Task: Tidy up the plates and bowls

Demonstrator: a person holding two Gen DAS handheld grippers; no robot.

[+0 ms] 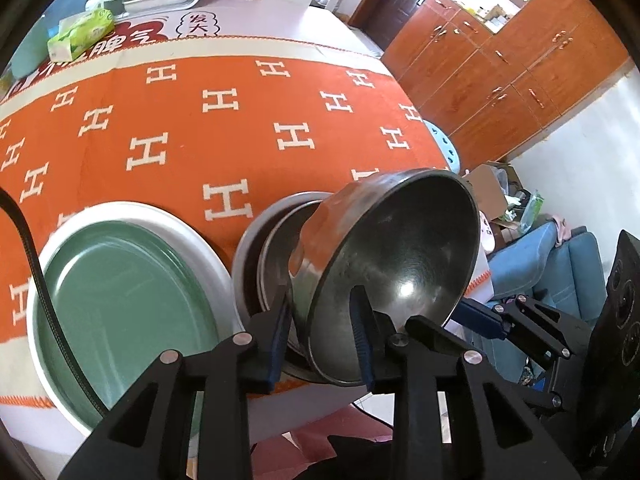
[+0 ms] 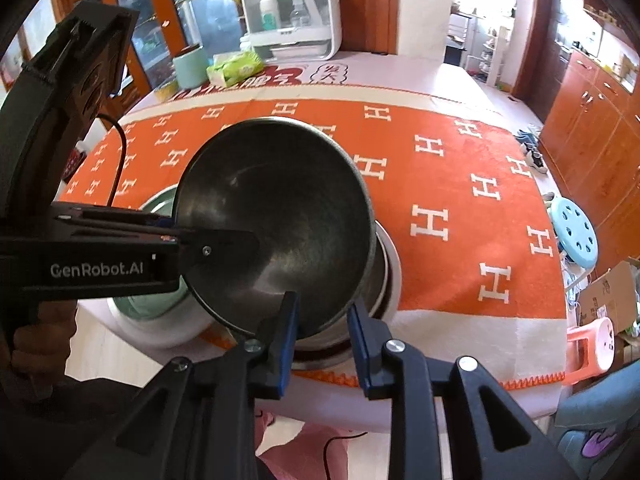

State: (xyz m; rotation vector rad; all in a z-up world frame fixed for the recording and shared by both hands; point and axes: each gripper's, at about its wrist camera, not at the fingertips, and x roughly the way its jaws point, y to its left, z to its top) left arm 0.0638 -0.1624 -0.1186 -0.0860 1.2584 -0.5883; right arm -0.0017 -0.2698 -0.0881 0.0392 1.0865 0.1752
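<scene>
A: Why is the steel bowl [image 1: 384, 264] held tilted above the stack?

B: It appears to be carried at its rim by both tools so it can be lowered into the nested steel bowls [image 1: 276, 256] below. The left hand-held gripper [image 1: 322, 340] is clamped on the near rim, one pad inside, one outside. The right hand-held gripper [image 2: 322, 336] straddles the rim as well, but whether it is fully closed on it cannot be told.

A: Where is everything set?

B: The stack is placed near the tabletop's front edge [image 2: 420, 384], on the orange cloth [image 1: 240, 128]. Just beside it, to the left, a green plate [image 1: 120, 288] is rested inside a white plate [image 1: 200, 236].

A: What room is left?

B: Behind the stack the cloth is bare; a tissue pack [image 1: 80, 34] and a white appliance [image 2: 292, 20] are kept well apart at the back. The near edge is judged the risk: little margin is offered there.
</scene>
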